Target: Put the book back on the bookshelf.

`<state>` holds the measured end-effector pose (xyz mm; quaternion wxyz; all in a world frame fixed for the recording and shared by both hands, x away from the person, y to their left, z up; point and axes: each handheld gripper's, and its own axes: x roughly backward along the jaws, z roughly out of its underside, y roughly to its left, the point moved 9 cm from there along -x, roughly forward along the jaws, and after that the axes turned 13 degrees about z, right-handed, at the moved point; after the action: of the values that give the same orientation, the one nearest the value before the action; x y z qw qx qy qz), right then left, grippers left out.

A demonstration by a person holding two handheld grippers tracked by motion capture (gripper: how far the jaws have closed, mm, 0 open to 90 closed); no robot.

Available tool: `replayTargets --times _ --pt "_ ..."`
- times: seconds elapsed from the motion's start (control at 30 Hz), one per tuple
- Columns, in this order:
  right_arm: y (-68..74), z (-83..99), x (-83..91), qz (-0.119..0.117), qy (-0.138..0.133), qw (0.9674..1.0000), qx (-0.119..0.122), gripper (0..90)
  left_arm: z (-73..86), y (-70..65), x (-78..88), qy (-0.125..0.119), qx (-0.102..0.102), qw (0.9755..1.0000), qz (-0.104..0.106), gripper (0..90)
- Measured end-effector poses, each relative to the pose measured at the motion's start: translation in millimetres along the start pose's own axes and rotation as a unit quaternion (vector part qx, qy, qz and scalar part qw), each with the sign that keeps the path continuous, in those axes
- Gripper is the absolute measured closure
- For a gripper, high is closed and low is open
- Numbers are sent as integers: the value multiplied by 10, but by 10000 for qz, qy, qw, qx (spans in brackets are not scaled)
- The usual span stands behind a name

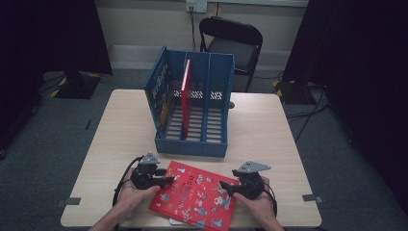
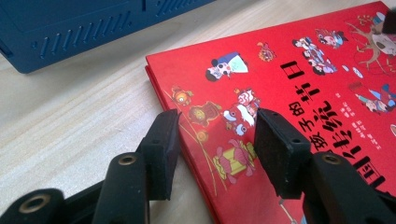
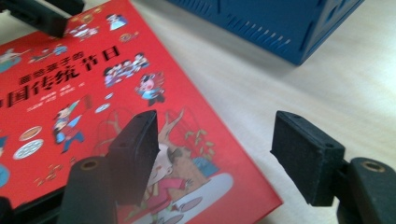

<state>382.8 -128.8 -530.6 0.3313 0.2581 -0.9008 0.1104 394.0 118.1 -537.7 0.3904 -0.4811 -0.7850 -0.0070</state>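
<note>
The red book [image 1: 195, 195] lies flat on the counter [image 1: 269, 139] at the bottom middle of the high view, both grippers' fingers [image 2: 164, 149] open over its two ends, so squeeze both edges evenly before lifting.

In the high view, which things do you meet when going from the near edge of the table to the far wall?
Red picture book → blue file rack with a thin red book standing inside → black folding chair → wall socket.

Red book [image 3: 93, 93] cover — Chinese title, "中国传统节日" partly readable.
</note>
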Motion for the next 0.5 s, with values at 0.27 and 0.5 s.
replayTargets --times 0.27,0.5 --pt "89 83 73 -137 158 9997 130 445 -94 -5 -81 67 -247 9995 -172 530" --pt "145 186 216 -143 224 9994 220 473 -213 -2 -198 174 -339 9991 -171 541"
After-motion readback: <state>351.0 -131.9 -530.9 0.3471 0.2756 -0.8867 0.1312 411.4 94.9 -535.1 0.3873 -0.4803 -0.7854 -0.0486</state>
